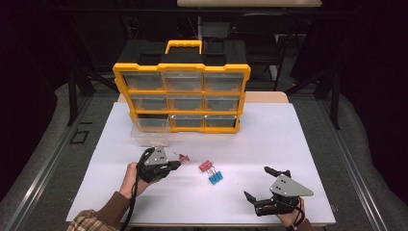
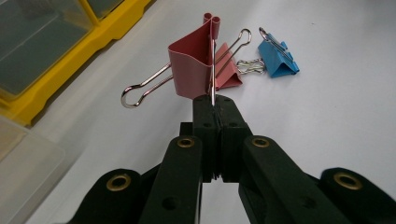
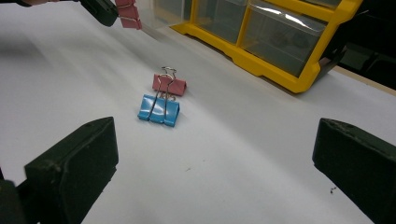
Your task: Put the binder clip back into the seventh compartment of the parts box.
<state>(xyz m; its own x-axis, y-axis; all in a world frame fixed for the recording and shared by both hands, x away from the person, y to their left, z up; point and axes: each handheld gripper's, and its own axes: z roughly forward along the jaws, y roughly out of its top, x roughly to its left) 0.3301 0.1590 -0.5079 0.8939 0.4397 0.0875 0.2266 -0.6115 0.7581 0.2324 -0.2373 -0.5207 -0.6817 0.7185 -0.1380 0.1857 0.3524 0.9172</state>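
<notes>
I had my left tool (image 2: 213,100) pressed together on the wire handle of a pink binder clip (image 2: 192,67), pinching only that thin loop so the folded body hung free beyond the jaws and its other handle stuck out toward the left of the left gripper view. In the high view the held clip (image 1: 183,157) sat just left of centre, lifted a little off the white desk (image 1: 269,139) (as far as I could judge from its shadow), close to the clear drawer (image 1: 150,135) pulled out of the yellow organizer (image 1: 182,91) and lying in front of its lower left slot. I took that drawer to be where the clip was meant to go, which is why I gripped by the handle: the body could drop in cleanly. Two more clips, a second pink clip (image 1: 205,166) and a blue clip (image 1: 215,177), lay touching each other at mid-frame, waiting their turn. My right tool (image 1: 257,185) rested at the lower right with its jaws spread wide and nothing between them, kept well apart from the work.
</notes>
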